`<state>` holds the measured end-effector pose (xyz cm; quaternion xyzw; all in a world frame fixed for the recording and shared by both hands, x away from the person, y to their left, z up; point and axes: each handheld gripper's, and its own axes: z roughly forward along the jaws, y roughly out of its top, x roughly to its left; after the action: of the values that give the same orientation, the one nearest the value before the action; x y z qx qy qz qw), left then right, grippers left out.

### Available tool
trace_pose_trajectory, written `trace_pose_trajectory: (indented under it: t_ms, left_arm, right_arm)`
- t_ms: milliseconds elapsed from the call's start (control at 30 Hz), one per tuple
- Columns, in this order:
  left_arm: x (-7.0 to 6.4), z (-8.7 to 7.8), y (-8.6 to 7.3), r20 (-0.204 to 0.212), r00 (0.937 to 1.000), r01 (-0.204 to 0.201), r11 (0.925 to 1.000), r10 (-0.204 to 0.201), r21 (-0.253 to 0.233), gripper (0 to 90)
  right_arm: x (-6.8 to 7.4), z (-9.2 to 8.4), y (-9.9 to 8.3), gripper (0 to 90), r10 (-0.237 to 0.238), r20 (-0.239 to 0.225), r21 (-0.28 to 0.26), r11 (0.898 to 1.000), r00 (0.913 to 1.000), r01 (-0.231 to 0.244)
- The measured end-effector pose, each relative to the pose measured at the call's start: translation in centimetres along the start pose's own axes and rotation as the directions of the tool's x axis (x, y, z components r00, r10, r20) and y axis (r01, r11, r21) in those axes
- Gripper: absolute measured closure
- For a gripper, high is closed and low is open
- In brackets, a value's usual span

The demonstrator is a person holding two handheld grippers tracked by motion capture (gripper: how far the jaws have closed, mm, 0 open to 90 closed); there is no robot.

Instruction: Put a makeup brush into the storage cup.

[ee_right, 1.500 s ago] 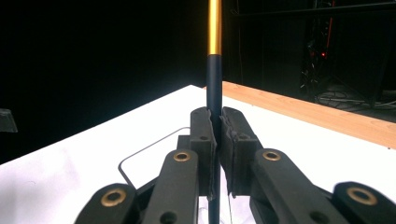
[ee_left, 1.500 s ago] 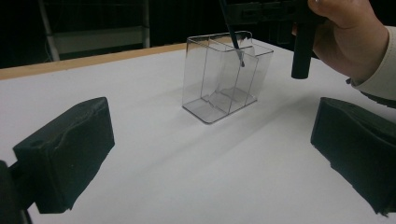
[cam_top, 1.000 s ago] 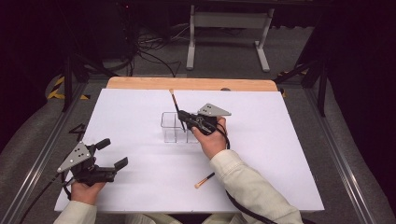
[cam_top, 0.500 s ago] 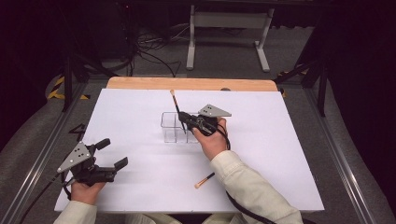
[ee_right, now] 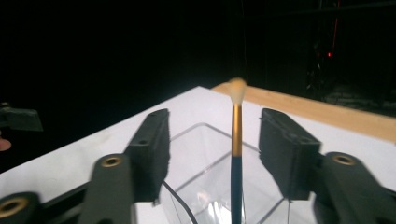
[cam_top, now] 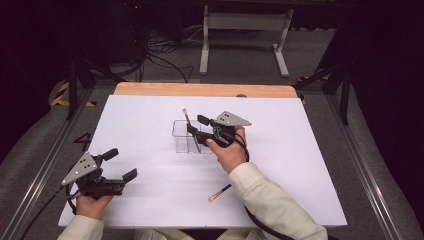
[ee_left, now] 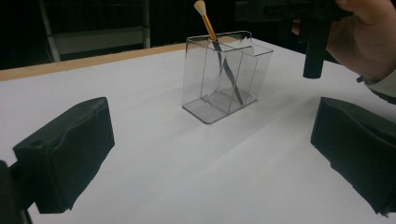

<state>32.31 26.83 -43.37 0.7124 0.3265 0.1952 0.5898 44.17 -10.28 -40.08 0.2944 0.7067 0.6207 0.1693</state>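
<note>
Clear plastic divided box [cam_top: 192, 136] on white table sheet [cam_top: 300, 165], light wood strip [cam_top: 205, 90] at far edge. Brush in box [ee_right: 236, 140]: cream tip, gold ferrule, black handle. Near-right, 2nd brush [cam_top: 220, 192], same colours. Black grippers w/ grey plates; cream sleeves.

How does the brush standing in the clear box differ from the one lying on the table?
The brush in the clear box leans upright with its pale bristles on top, between the open jaws of the right gripper, which have just been opening. The brush on the table lies flat near the person's sleeve, untouched. Both have dark handles, gold collars and pale bristle tips.
</note>
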Motion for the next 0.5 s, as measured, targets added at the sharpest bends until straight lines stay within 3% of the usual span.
trace_pose_trajectory:
  t_ms: [67,500]
  left_arm:
    - [0.0,0.0,0.0,-0.001,1.0,0.002,1.0,-0.002,0.0,0.2]
    - [0.1,0.2,0.0,0.002,1.0,0.001,1.0,-0.001,0.001,0.2]
  right_arm:
    - [0.3,-0.7,0.9,36.1,-0.035,-0.009,-0.016,0.999,0.9994,0.034]
    - [-0.4,-4.6,3.6,25.7,-0.052,-0.055,-0.058,0.997,0.9971,0.049]
